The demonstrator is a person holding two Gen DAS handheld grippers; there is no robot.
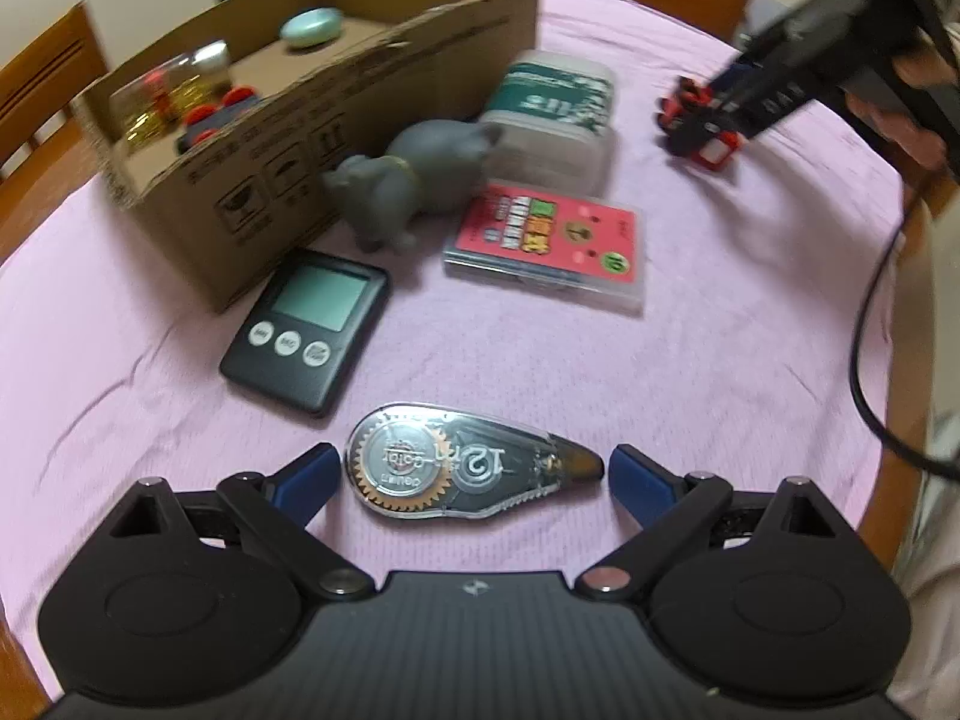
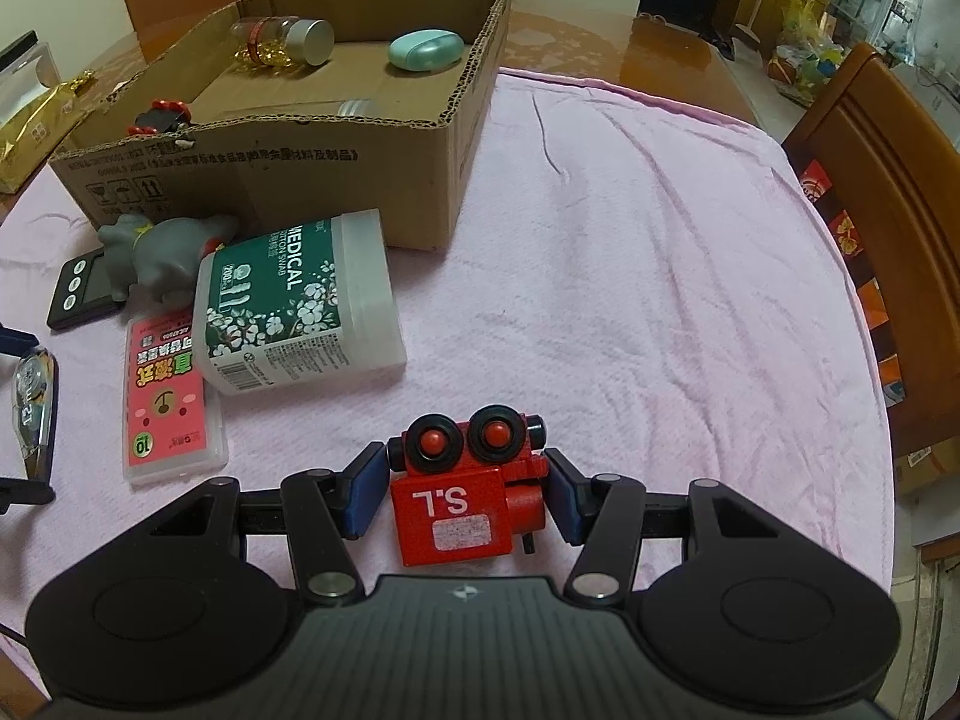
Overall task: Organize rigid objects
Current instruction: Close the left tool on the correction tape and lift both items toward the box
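A clear correction tape dispenser (image 1: 456, 468) lies on the pink cloth between the fingers of my left gripper (image 1: 474, 462), which is open with both blue pads clear of it. My right gripper (image 2: 465, 480) is shut on a red toy truck (image 2: 456, 510) marked "S.L", wheels facing away, resting on the cloth. In the left wrist view the same right gripper (image 1: 702, 120) and toy (image 1: 711, 150) sit at the far right. The cardboard box (image 2: 336, 174) at the back holds a capsule bottle (image 2: 282, 42), a teal oval case (image 2: 426, 51) and a small red-wheeled toy (image 2: 159, 117).
Beside the box (image 1: 270, 138) lie a black timer (image 1: 306, 330), a grey elephant figure (image 1: 396, 186), a cotton swab tub (image 2: 294, 312) and a pink flat case (image 2: 171, 396). Wooden chairs (image 2: 882, 180) ring the table. A black cable (image 1: 864, 360) hangs at the right.
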